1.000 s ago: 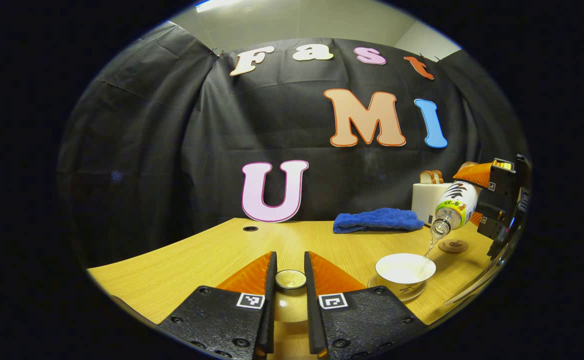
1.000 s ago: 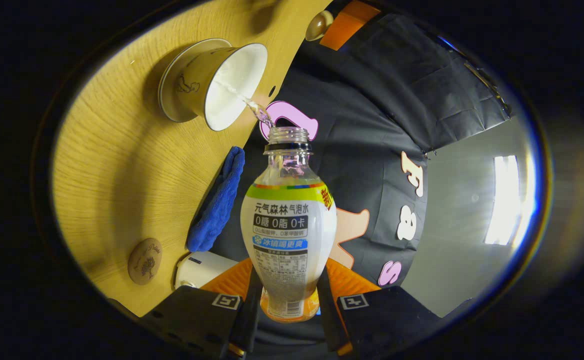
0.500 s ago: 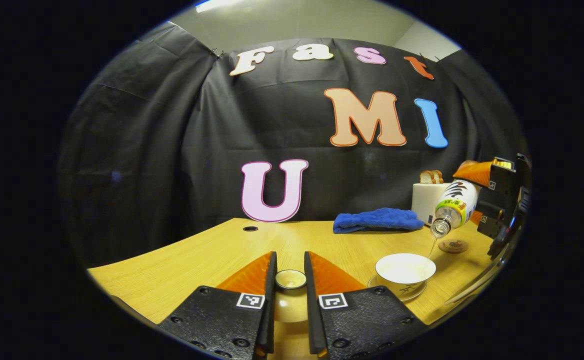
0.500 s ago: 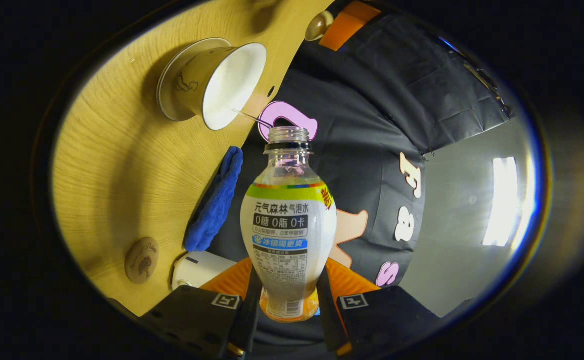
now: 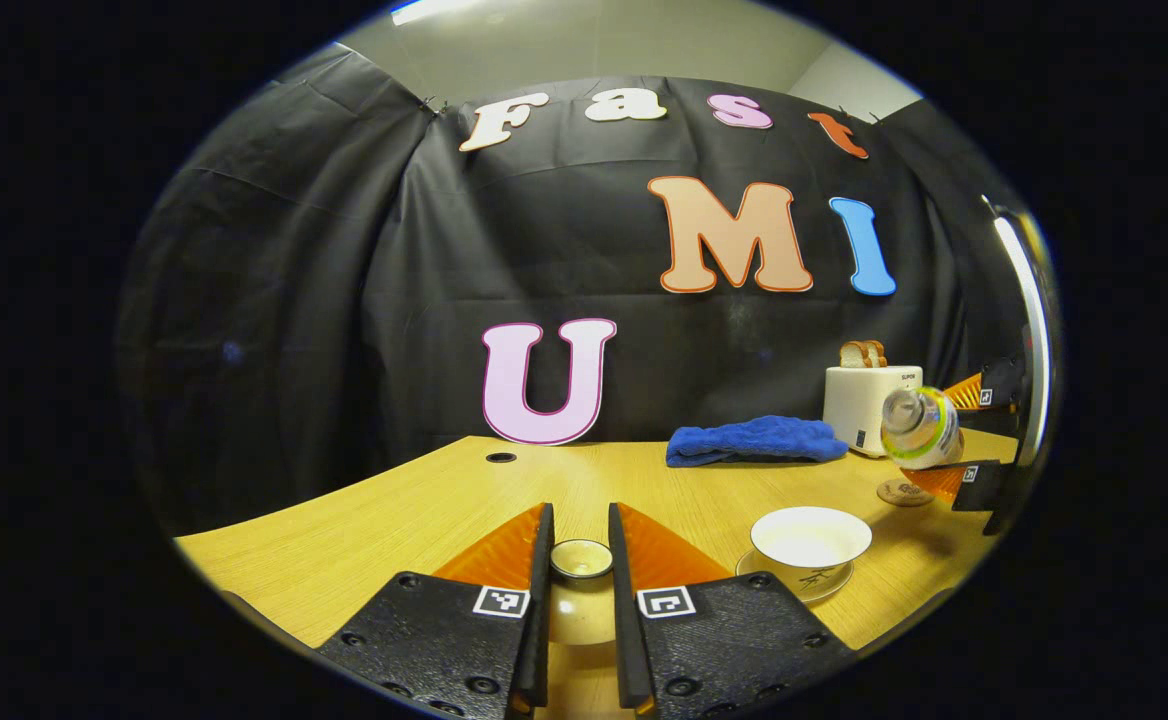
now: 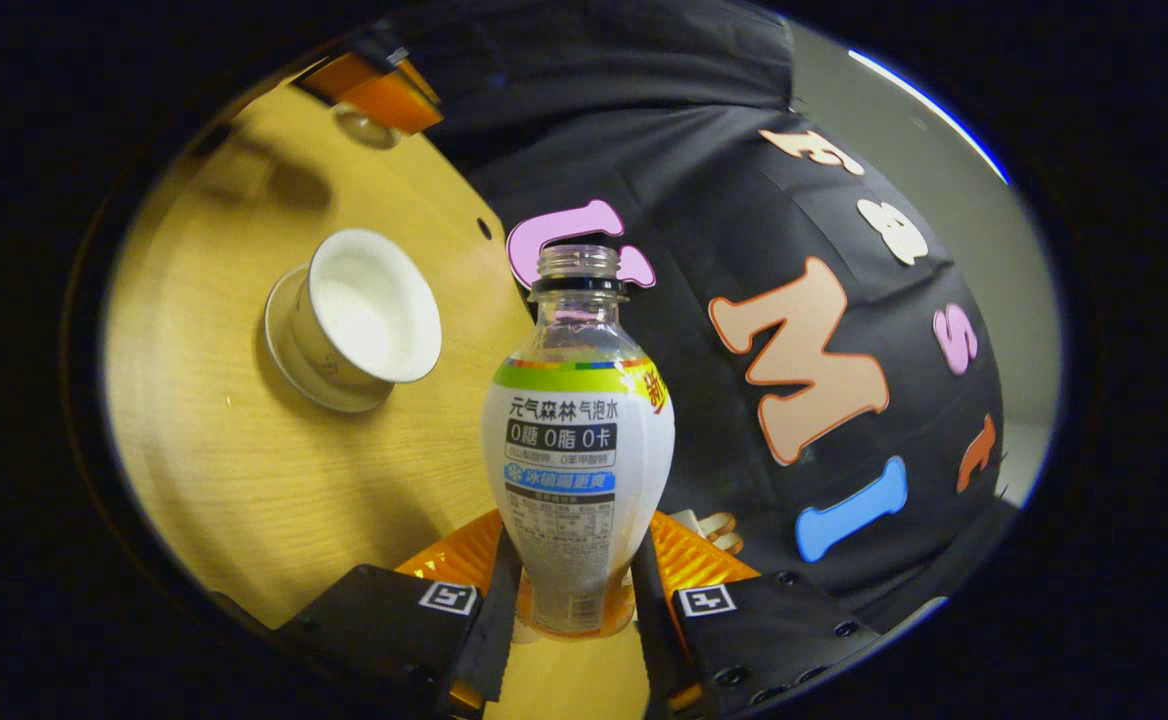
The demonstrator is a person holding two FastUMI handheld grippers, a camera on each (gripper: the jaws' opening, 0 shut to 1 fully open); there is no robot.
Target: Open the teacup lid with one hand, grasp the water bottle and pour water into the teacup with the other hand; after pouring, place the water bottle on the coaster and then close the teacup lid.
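My right gripper clamped the bottle, centre frame; my left gripper pinched the lid; cup lower right.

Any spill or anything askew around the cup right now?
Nothing stands out. The white teacup sits upright on its saucer; no puddle shows on the wooden table.

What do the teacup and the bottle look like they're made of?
Teacup: probably glazed ceramic, opaque white with a smooth sheen and a painted mark on its side. Water bottle: likely thin clear plastic, see-through at the threaded neck, with a glossy printed sleeve round the body.
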